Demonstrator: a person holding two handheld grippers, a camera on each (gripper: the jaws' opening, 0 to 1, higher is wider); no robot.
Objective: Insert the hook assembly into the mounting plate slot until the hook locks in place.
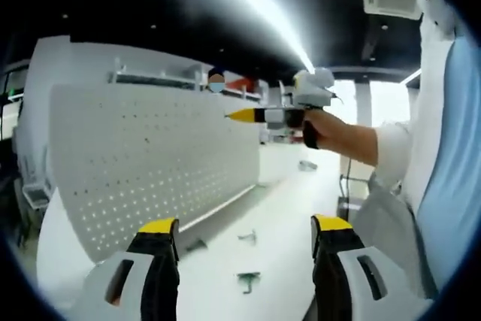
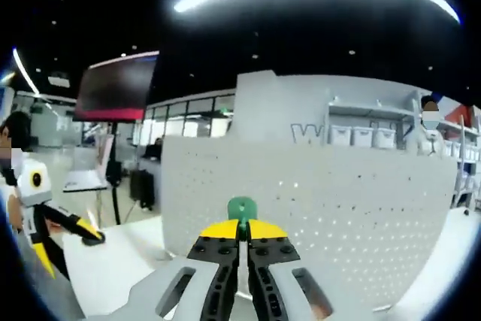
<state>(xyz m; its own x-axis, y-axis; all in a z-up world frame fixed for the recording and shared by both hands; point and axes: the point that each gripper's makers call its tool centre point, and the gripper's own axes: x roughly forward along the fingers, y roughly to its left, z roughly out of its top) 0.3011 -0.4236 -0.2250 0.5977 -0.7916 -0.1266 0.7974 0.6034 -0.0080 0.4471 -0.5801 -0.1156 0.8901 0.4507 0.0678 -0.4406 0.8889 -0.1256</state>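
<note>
My right gripper (image 2: 241, 240), its yellow-tipped jaws clenched on a small green plastic hook (image 2: 242, 208), aims it at the white perforated metal mounting plate (image 2: 316, 216) for insertion, while my left gripper (image 1: 244, 225) hangs released over the white table (image 1: 282, 208), where spare hooks (image 1: 248, 281) lie.

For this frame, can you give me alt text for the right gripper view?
The right claw is shut on a green hook, held up in front of a white perforated mounting plate standing on a white table. At far left the left claw comes into view.
</note>
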